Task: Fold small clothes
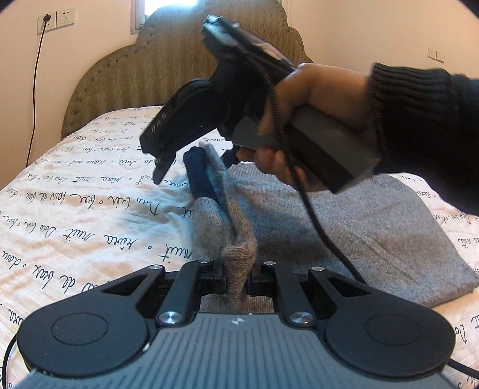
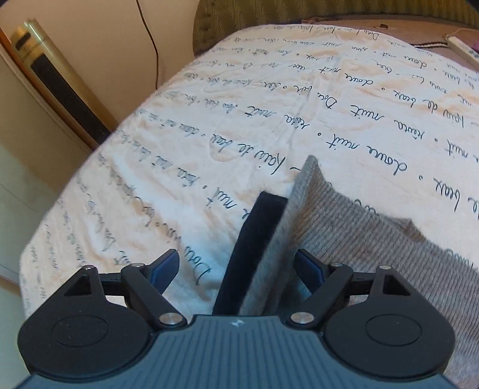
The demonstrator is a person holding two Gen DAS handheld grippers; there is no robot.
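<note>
Cream bedspread (image 1: 89, 191) printed with black handwriting covers the bed, with a padded headboard (image 1: 134, 68) and a wall socket (image 1: 55, 19) behind it. A grey knitted sweater (image 1: 344, 221) lies on the bedspread, its body spread flat toward the right of the left wrist view, while 1 sleeve with a dark blue cuff (image 1: 199, 173) is lifted off the bed.

My judgement is that the step in hand is folding this sleeve across the body. To do it well, keep the sleeve lightly taut between the 2 grippers, carry it over the flat body in 1 sweep, and lay it down straight so the cuff lands inside the outline without bunching.

Left gripper (image 1: 238, 276) is clamped on a bunched fold of the grey sleeve, which bulges up between its fingers. Right gripper (image 2: 236, 270) has its jaws wide apart; the sleeve and blue cuff (image 2: 254, 239) run up between them, the grey knit close against the right-hand finger (image 2: 311, 269), though I cannot tell whether it touches. Seen from the left wrist view, the right gripper (image 1: 161, 172), held in the person's hand (image 1: 302, 119), hovers just beside the cuff.
</note>
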